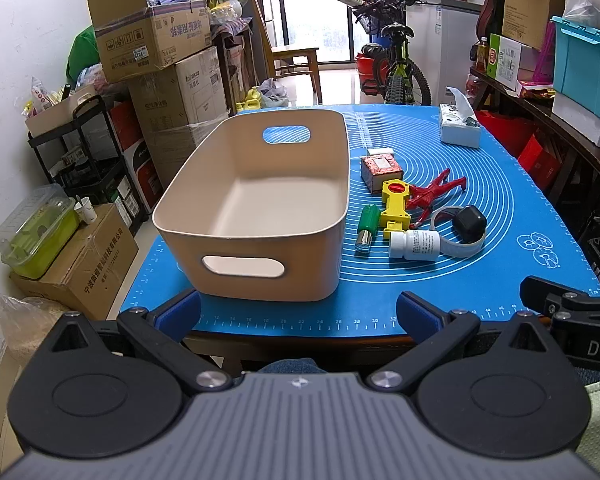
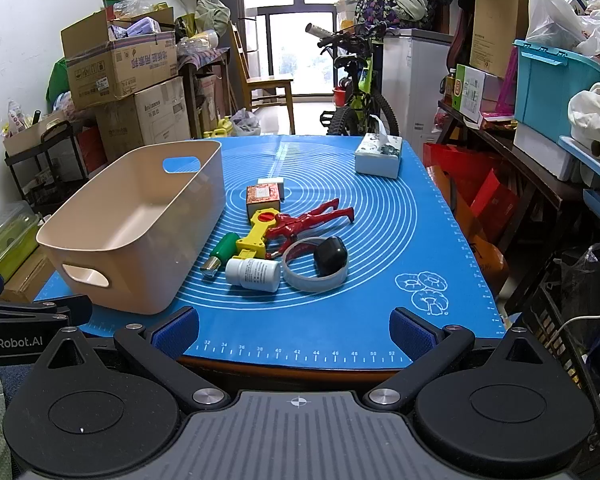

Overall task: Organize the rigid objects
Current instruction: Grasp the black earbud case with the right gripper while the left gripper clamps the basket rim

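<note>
One beige plastic bin [image 1: 256, 204], rectangular with two oval handle slots, stands empty on the blue ruled mat [image 1: 480, 280] covering the counter. Just right of it lie eight items: one green-capped cylinder [image 1: 367, 230], one yellow plastic tool [image 1: 396, 204], one red figurine [image 1: 432, 194], one white pill bottle [image 1: 414, 245], one tape ring [image 1: 460, 246] around one black cube [image 1: 469, 224], and two small boxes [image 1: 381, 170]. Left claw [image 1: 300, 314] and right claw [image 2: 294, 330] are both spread, holding nothing.

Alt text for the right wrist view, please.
The open right gripper hangs at the near edge of a blue mat, with an empty beige bin to the left of a cluster of small objects.
</note>
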